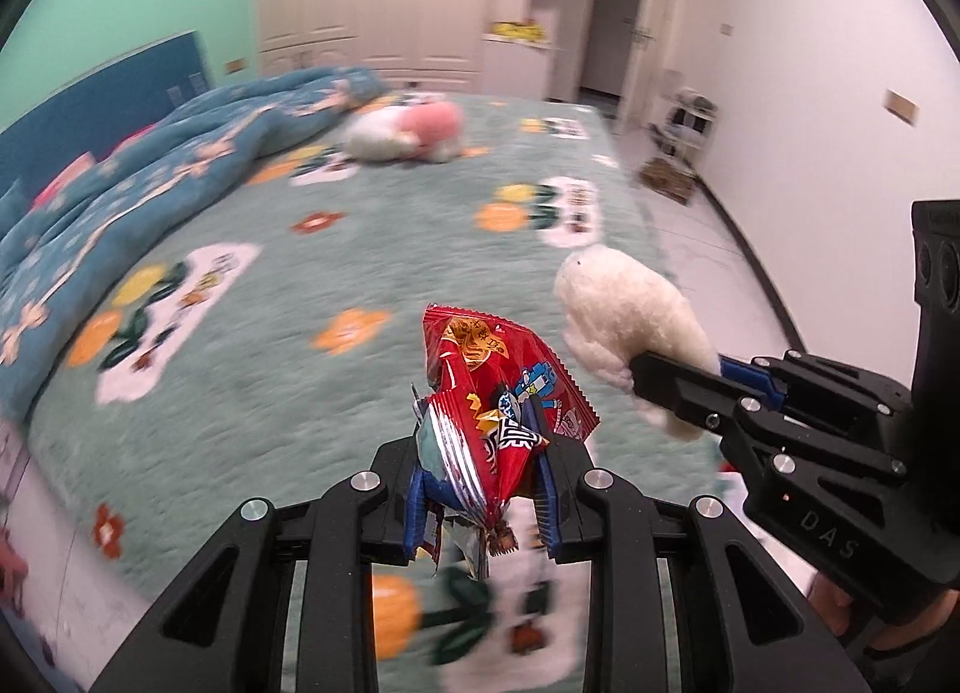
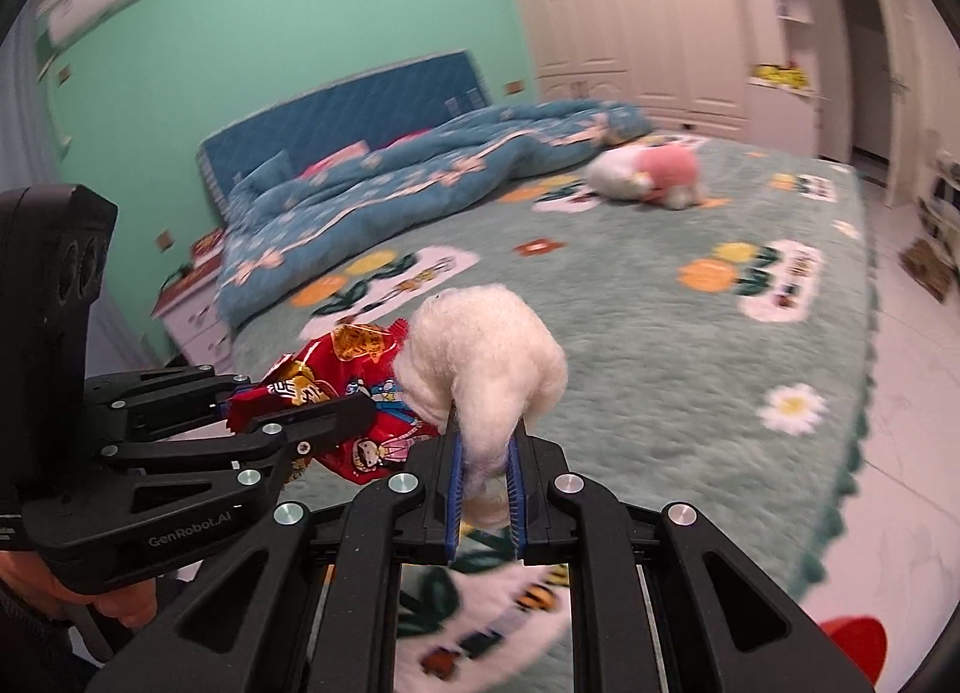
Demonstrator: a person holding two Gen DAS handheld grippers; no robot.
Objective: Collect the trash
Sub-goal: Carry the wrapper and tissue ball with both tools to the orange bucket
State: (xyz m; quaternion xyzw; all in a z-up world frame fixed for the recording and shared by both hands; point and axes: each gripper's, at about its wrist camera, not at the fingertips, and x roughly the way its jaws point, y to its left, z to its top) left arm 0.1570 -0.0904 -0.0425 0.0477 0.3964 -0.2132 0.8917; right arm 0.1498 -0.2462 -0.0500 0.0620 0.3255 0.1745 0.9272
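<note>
While the bed's scalloped edge point(image 2: 864, 393) borders bare white floor point(image 2: 918, 393) on the right, both grippers hang over open green bedspread point(image 1: 252, 369): the left gripper point(image 1: 483, 489) pinches crinkled red snack wrappers point(image 1: 498, 387), the right gripper point(image 2: 485, 489) clamps a fluffy white wad point(image 2: 486, 345).

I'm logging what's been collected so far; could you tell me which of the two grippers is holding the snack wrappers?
The left gripper: its fingers clamp the red snack wrappers. The right gripper grips a white fluffy wad instead.
</note>
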